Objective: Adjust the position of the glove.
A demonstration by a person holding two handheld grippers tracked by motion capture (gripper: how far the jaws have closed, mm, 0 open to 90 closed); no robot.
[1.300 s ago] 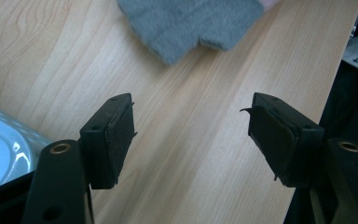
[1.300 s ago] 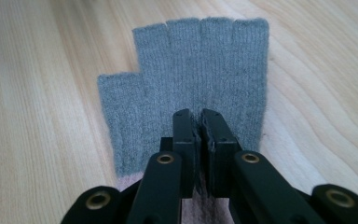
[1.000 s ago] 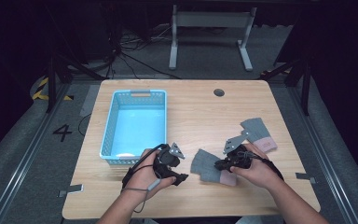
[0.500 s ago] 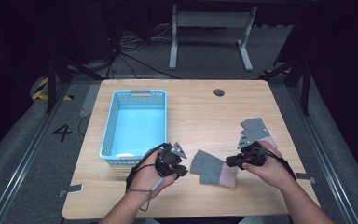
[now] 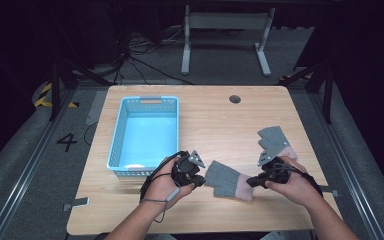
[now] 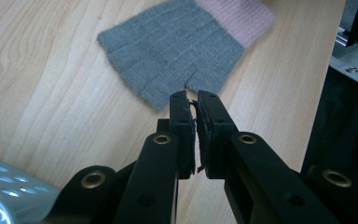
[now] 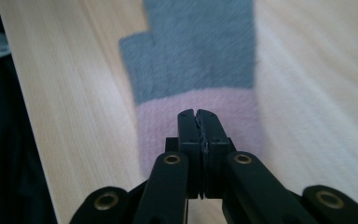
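— Left gripper (image 6: 193,100)?
— Closing just now, pinched on grey fingertip edge of near glove (image 5: 226,179), flat on desk (image 5: 210,120).
— Right gripper (image 7: 198,116)?
— Jaws together over pink cuff; grip on fabric unclear.

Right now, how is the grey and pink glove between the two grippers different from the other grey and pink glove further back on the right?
The near grey knitted glove with a pink cuff lies between the left gripper and right gripper; the far grey and pink glove lies beyond the right gripper. The near glove's pink cuff points towards the table's front edge and right gripper, while the far glove's cuff points right. Both lie flat on the wooden table and look like a pair.
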